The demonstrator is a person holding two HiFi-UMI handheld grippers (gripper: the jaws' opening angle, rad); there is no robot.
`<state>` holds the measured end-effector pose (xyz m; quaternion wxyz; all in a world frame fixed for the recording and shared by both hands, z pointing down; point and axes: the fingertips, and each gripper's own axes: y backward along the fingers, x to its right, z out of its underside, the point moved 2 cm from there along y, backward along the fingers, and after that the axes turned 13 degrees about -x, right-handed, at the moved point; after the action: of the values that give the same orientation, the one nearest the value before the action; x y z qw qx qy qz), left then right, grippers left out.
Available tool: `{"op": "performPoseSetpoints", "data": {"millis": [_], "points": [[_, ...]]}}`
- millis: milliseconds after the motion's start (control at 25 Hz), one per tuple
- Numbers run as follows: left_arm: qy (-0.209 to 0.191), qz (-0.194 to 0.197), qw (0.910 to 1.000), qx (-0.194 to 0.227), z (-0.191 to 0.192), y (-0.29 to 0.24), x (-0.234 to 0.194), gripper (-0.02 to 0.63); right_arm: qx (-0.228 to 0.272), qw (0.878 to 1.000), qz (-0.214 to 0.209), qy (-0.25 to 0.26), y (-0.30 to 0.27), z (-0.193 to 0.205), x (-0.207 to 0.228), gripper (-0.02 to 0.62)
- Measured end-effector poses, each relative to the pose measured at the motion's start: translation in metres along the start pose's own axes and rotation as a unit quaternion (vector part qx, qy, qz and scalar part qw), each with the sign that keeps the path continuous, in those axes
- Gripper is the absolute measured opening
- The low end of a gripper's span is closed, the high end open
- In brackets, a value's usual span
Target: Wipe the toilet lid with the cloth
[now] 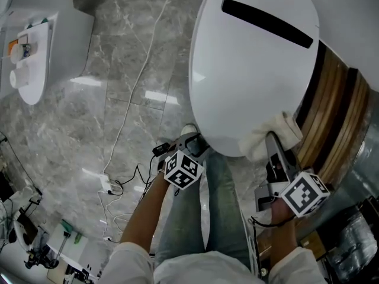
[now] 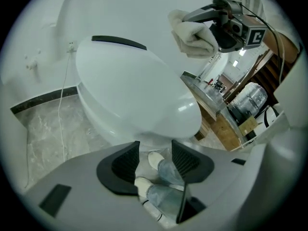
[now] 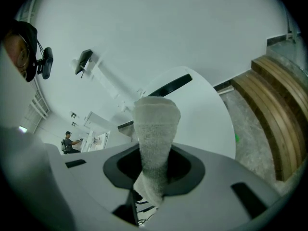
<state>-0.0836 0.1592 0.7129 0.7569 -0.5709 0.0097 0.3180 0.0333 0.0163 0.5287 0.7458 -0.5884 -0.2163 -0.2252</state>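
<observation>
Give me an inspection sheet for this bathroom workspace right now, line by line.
Surface: white toilet lid, closed, glossy; no dirt visible.
Job's things: white cloth at the lid's near right edge; contact unclear.
Clutter: small items on a white shelf, far left.
Grippers: right gripper shut on the cloth; left gripper open, empty.
Cables: white cable runs across the floor to a plug block.
Surroundings: grey marble floor; wooden steps at right.
</observation>
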Motion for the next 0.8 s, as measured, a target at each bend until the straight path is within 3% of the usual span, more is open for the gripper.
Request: {"op": "performPoseSetpoints", "data": {"millis": [120,240,440,560,640,800], "points": [[0.044,-0.033,0.9984,0.011,0.003,0.022,-0.028,0.233,-0.001,1.000,-0.003,0.012,-0.007,-0.013,-0.010,0.097],[0.103,-0.084,0.9890,0.064,-0.011,0.075,-0.065,0.233,-0.007,0.999,0.007,0.042,-0.019,-0.034,-0.022,0.097],[0.117,-0.159,0.9598,0.199,-0.105,0.178,-0.115,0.224,-0.012,0.997,0.003,0.083,-0.063,-0.085,-0.053,0.097],[0.124,-0.199,0.9377,0.256,-0.160,0.212,-0.143,0.104,-0.024,0.994,-0.026,0.100,-0.104,-0.110,-0.078,0.097],[0.136,-0.217,0.9284,0.270,-0.184,0.216,-0.161,0.026,-0.045,0.992,-0.041,0.108,-0.136,-0.120,-0.091,0.097],[0.159,-0.226,0.9277,0.252,-0.207,0.197,-0.193,0.012,-0.085,0.986,-0.052,0.134,-0.197,-0.132,-0.115,0.097]]}}
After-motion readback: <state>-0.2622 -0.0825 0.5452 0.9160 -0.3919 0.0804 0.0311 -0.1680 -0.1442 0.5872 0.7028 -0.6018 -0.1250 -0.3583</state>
